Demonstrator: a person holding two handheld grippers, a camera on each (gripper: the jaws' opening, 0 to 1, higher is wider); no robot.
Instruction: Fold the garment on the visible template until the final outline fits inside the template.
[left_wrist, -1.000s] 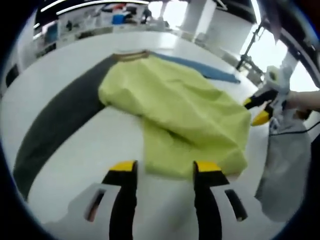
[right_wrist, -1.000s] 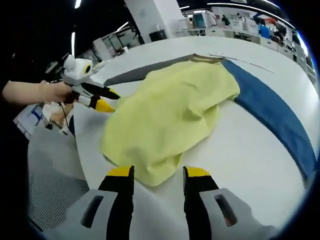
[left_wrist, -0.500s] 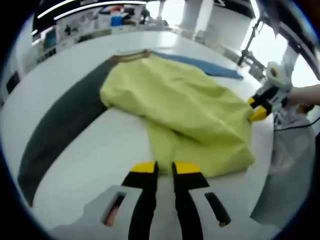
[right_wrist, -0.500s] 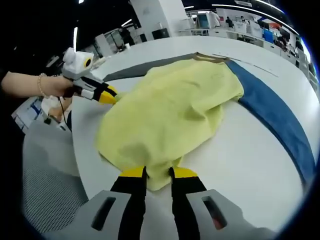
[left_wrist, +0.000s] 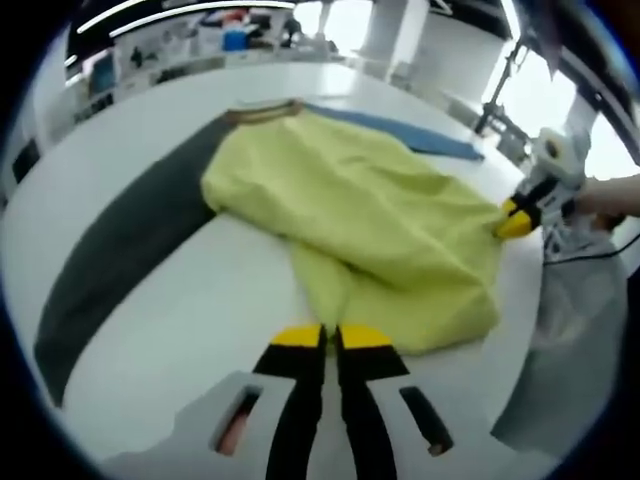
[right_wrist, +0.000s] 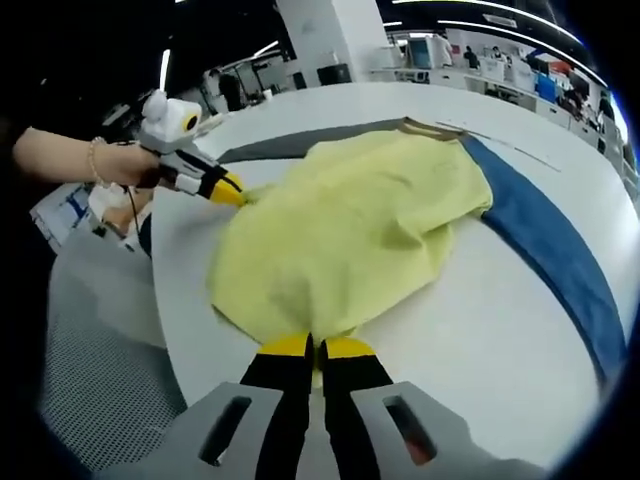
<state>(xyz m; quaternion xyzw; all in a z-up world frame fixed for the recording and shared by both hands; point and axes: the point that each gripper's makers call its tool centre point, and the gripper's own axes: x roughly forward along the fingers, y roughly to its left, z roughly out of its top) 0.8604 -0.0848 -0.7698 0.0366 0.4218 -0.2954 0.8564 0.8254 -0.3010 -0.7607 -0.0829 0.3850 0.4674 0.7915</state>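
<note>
A yellow garment (left_wrist: 370, 220) lies crumpled on the white table (left_wrist: 200, 300), between a dark grey band (left_wrist: 120, 250) and a blue band (left_wrist: 420, 140) that meet at a tan tip (left_wrist: 262, 110). My left gripper (left_wrist: 325, 335) is shut on the garment's near hem. In the right gripper view the left gripper (right_wrist: 232, 190) pinches the cloth's left edge. My right gripper (right_wrist: 312, 346) is shut on the near edge of the garment (right_wrist: 350, 230). The left gripper view has the right gripper (left_wrist: 515, 220) at the cloth's right edge. The blue band (right_wrist: 550, 250) and grey band (right_wrist: 300, 140) flank the cloth.
The table's rounded edge (right_wrist: 165, 300) runs close to both grippers. A grey mesh seat (right_wrist: 90, 360) stands just off the table, and again as the grey seat (left_wrist: 560, 340) in the left gripper view. A person's hand (right_wrist: 110, 165) holds the left gripper. Shelves and desks line the background.
Both grippers' jaws went from wide open to shut, closing on the yellow garment's edge. Each gripper moved in a little toward the cloth.
</note>
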